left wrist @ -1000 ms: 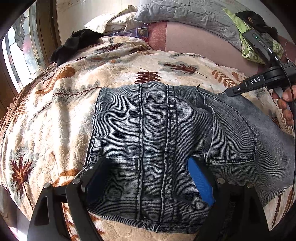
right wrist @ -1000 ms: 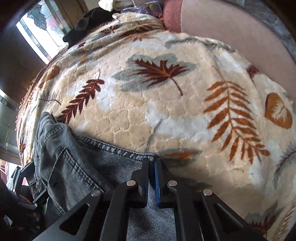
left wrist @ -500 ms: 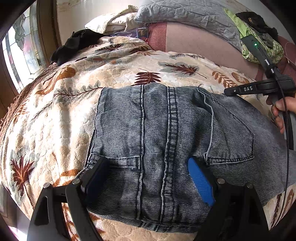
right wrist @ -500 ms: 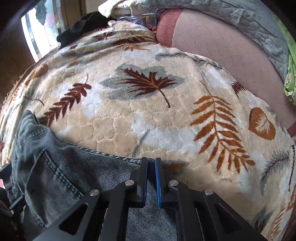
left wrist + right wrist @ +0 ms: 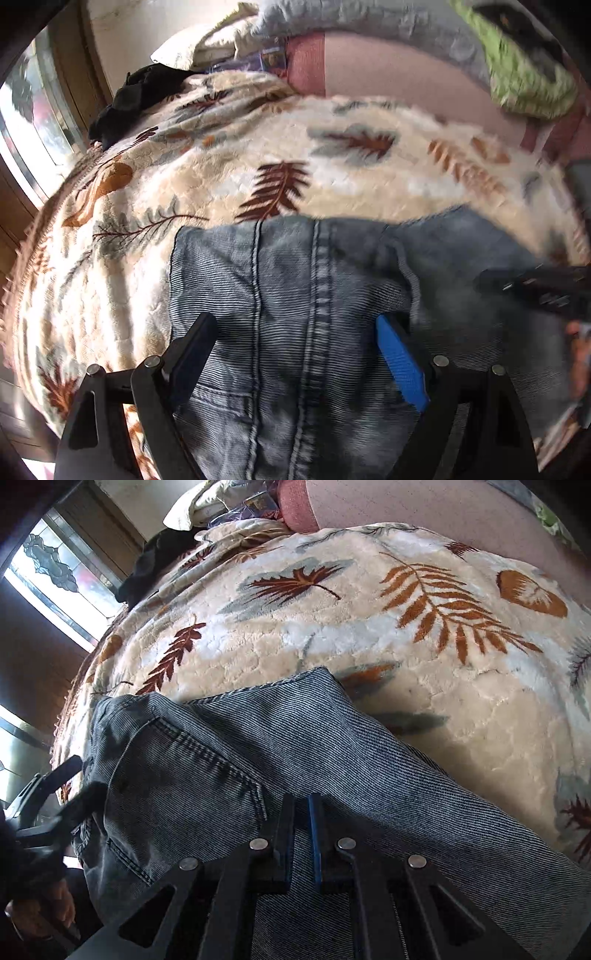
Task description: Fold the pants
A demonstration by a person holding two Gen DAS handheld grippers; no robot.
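Grey-blue denim pants (image 5: pixel 314 295) lie on a leaf-patterned blanket (image 5: pixel 184 177), seat and back pocket up. My left gripper (image 5: pixel 295 339) is open, its fingers spread wide just above the waistband area. My right gripper (image 5: pixel 302 812) has its jaws nearly together over the denim (image 5: pixel 332 746) beside the back pocket (image 5: pixel 177 775); I cannot tell if fabric is pinched. It shows blurred at the right edge of the left wrist view (image 5: pixel 535 291). The left gripper shows at the left edge of the right wrist view (image 5: pixel 48 797).
A pink mattress sheet (image 5: pixel 406 74), grey quilted pillow (image 5: pixel 369 18) and green cloth (image 5: pixel 524 81) lie at the head of the bed. A black garment (image 5: pixel 136 96) sits by the window (image 5: pixel 55 572) on the left.
My right gripper has pulled back over the pants, so denim now fills the lower half of its view. The left wrist view has tilted and blurred; its fingers stay open.
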